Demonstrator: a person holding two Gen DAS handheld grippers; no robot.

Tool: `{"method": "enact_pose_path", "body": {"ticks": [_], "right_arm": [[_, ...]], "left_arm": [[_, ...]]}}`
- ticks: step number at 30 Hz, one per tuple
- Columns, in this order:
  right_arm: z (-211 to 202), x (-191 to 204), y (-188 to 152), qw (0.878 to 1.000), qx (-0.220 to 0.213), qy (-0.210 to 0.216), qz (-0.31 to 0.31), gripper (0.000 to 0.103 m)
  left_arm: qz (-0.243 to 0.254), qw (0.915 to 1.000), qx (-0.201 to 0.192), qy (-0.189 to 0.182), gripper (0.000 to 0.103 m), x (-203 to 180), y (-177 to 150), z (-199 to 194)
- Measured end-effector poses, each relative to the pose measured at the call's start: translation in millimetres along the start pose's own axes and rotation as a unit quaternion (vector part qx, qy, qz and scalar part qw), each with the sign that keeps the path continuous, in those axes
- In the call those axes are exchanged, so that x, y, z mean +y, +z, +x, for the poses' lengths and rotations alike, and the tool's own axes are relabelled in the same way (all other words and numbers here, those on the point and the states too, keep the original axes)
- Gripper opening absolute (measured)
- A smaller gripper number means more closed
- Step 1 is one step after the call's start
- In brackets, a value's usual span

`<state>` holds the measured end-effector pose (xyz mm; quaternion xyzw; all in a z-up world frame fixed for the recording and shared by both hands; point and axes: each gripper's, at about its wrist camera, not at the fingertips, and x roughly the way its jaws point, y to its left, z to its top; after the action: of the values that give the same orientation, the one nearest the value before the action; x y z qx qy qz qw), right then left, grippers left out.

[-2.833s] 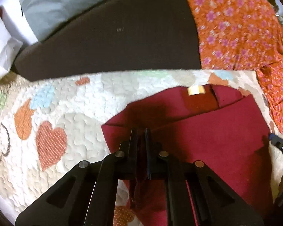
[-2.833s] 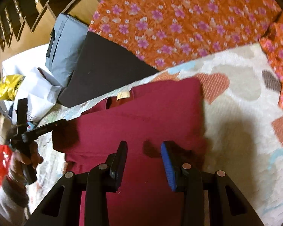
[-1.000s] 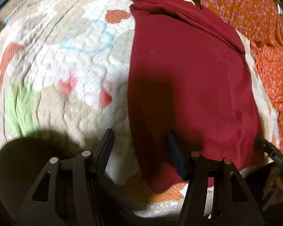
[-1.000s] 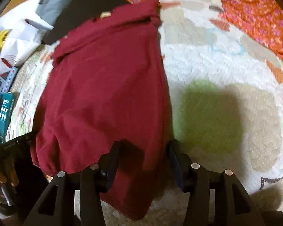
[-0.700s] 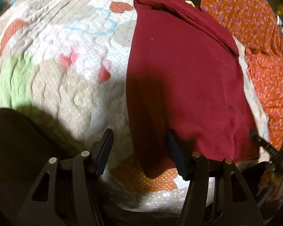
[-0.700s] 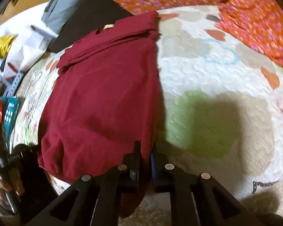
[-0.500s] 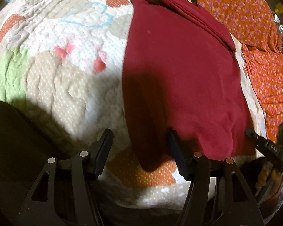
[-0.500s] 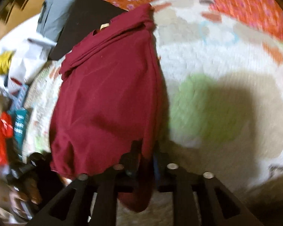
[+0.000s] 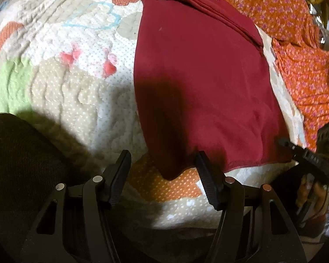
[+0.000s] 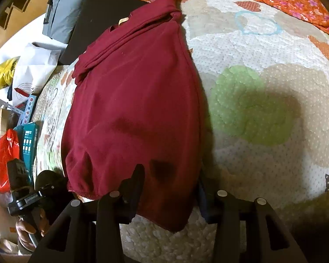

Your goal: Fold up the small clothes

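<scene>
The quilt [image 9: 72, 70] is shown with the maroon shirt [image 9: 199, 76] laid lengthwise on it, sleeves tucked in, collar at the quilt's far edge and hem at its near edge. The right gripper [image 10: 170, 186], pinched shut on the hem corner half a second earlier, is now spread wide around it, gripping nothing. The left gripper [image 9: 162, 166] remains wide open and empty at the other hem corner, so the hem-to-collar fold is judged not yet begun.

A dark red garment of soft, matt knit cloth [image 9: 204, 83] lies on a cream quilted bedspread [image 9: 76, 92], its puckered stitching and dotted patches giving a rough, padded surface. The black gripper fingers [image 9: 208, 184] look like matt plastic with ribbed pads and small shiny metal pins. Beyond, an orange floral-print cloth [image 9: 280, 8] appears thin and smooth.
</scene>
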<state>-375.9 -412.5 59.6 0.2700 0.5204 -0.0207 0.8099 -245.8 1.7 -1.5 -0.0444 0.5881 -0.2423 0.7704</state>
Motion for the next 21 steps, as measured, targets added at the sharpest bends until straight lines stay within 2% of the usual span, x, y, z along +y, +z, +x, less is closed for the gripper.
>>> {"method": "enact_pose_path", "body": {"ticks": [6,9,14,15,17,18,19,20,21], "right_arm": [[-3,-4,3,1.000,0.004,0.001,0.005,0.042],[-2,-6,4,1.000,0.004,0.004,0.004,0.042],[0,-4,6,1.000,-0.006,0.004,0.000,0.042],[1,-3,6,1.000,-0.011,0.004,-0.004,0.042],[4,0,4,1.000,-0.022,0.004,-0.015,0.041],[5,3,2,0.999,-0.024,0.000,-0.024,0.036],[5,7,2,0.999,-0.024,-0.004,-0.036,0.035],[4,8,3,0.999,-0.024,0.005,-0.039,0.026],[3,8,4,0.999,-0.023,0.030,-0.033,0.015]], "left_arm": [[0.047,0.9974,0.010,0.054,0.061,-6,5,4],[0.038,0.9978,0.029,0.046,0.061,-5,11,23],[0.032,0.9988,0.007,0.035,0.061,-8,16,29],[0.028,0.9991,0.001,0.031,0.058,-7,17,29],[0.033,0.9989,-0.010,0.032,0.043,-7,16,25],[0.034,0.9991,-0.013,0.022,0.019,-8,16,23],[0.027,0.9996,-0.011,0.002,0.011,-6,16,20],[0.021,0.9997,-0.010,-0.007,0.010,-5,16,17],[0.019,0.9997,-0.011,-0.013,0.007,-4,17,14]]}}
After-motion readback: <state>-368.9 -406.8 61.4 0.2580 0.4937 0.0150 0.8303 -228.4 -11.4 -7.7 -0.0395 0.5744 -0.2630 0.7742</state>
